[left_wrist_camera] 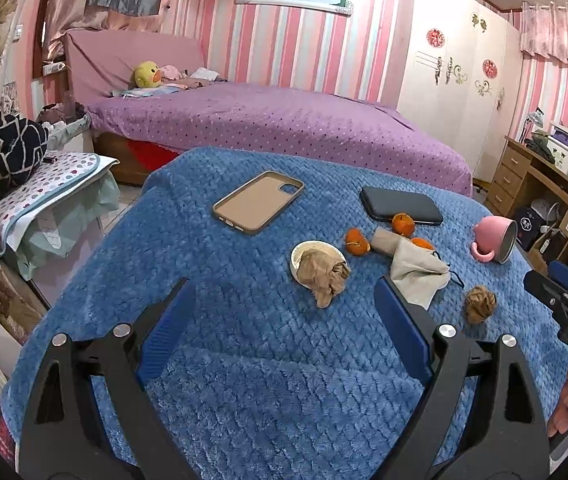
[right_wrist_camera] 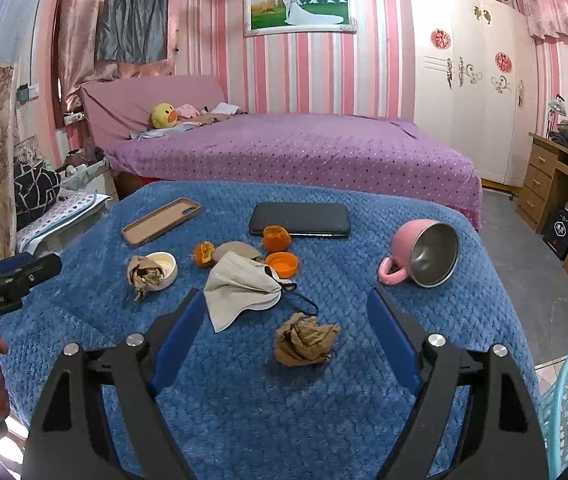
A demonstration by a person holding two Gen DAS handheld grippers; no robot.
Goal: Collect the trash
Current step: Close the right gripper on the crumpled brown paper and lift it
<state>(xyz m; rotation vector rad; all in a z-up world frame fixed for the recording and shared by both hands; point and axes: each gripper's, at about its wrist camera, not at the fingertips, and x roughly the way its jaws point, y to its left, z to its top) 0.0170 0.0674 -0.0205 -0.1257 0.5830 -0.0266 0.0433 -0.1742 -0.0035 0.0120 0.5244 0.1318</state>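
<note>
Paper wad (right_wrist_camera: 306,344) btwn mask (right_wrist_camera: 239,292) & camera, mug (right_wrist_camera: 424,254) right.

A blue quilted blanket (right_wrist_camera: 324,420) covers the table. On it lie a tan phone case (right_wrist_camera: 160,221), open side up, and to its right a black phone (right_wrist_camera: 300,218). A pink mug (right_wrist_camera: 424,254) lies tipped on its side, its steel inside showing. Beyond stands a bed with a purple dotted cover (right_wrist_camera: 304,152), a yellow duck plush (right_wrist_camera: 162,115) at its head. A white wardrobe (right_wrist_camera: 472,80) and a wooden desk (right_wrist_camera: 552,184) stand to the right.
</note>
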